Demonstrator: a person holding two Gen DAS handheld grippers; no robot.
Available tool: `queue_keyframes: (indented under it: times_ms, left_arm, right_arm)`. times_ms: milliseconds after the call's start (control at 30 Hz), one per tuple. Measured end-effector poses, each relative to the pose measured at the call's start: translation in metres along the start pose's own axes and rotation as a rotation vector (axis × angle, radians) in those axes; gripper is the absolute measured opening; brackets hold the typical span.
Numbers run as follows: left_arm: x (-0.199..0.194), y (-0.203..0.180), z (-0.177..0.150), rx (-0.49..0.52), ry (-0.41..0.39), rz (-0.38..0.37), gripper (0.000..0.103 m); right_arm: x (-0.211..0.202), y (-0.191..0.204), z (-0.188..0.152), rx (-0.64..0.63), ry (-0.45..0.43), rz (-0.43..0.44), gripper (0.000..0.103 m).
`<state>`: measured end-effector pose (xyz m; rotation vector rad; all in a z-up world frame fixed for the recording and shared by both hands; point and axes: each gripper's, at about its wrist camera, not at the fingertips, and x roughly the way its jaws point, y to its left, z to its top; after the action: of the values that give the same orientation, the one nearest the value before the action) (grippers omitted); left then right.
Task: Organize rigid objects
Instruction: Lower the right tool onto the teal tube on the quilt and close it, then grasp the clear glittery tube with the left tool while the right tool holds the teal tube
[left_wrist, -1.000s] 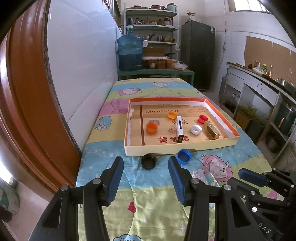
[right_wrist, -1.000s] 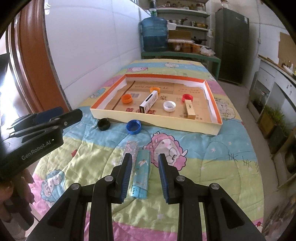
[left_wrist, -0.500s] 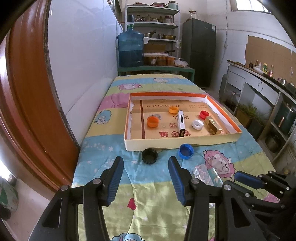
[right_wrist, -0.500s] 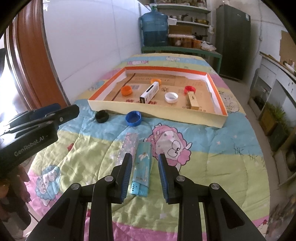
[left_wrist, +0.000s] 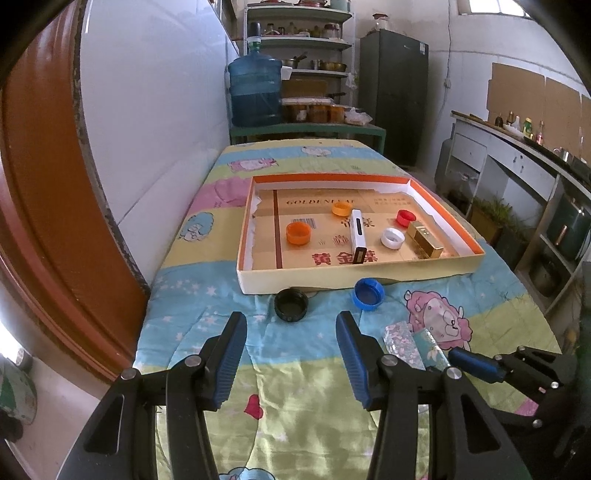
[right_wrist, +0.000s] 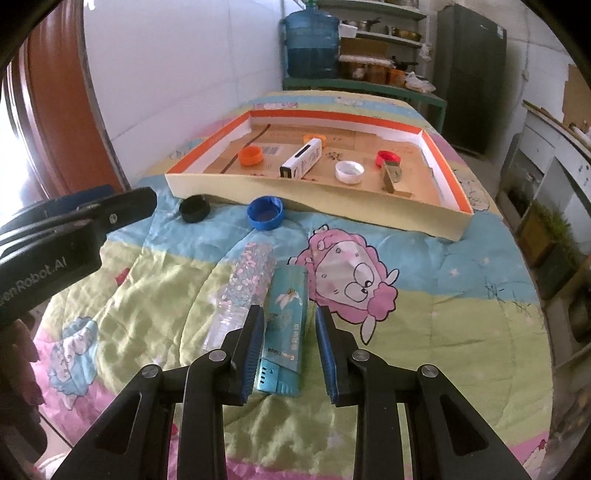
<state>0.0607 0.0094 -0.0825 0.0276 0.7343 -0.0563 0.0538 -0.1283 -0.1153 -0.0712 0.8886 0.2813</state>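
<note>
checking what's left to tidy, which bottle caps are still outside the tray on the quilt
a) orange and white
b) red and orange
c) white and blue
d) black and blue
d: the black cap and the blue cap lie on the quilt just in front of the tray's near wall, while the orange, white and red caps sit inside it.

Both the left gripper and right gripper have black frames, silver screws and ribbed blue finger pads; white "GenRobot.AI" lettering marks the left one.
</note>
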Motion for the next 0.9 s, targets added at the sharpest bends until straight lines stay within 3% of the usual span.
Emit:
queue_keyframes:
  times_ms: [300, 367, 500, 767, 900]
  left_arm:
    - [0.006, -0.006, 0.001, 0.012, 0.012, -0.007, 0.05]
    - [0.008, -0.008, 0.0, 0.014, 0.016, -0.012, 0.05]
    - [0.009, -0.017, 0.0, 0.023, 0.026, -0.032, 0.05]
    - [0.014, -0.052, -0.002, 0.071, 0.058, -0.097, 0.05]
    - [0.024, -0.068, -0.008, 0.087, 0.092, -0.095, 0.05]
  right_arm:
    - [0.01, 0.007, -0.001, -0.042, -0.009, -0.033, 0.029]
    - [0.01, 0.005, -0.001, -0.036, -0.007, -0.028, 0.022]
    - [0.007, 0.001, -0.004, -0.017, -0.008, -0.017, 0.022]
    - [-0.016, -0.026, -0.013, 0.046, -0.054, -0.061, 0.022]
    - [-0.026, -0.042, -0.018, 0.08, -0.073, -0.068, 0.022]
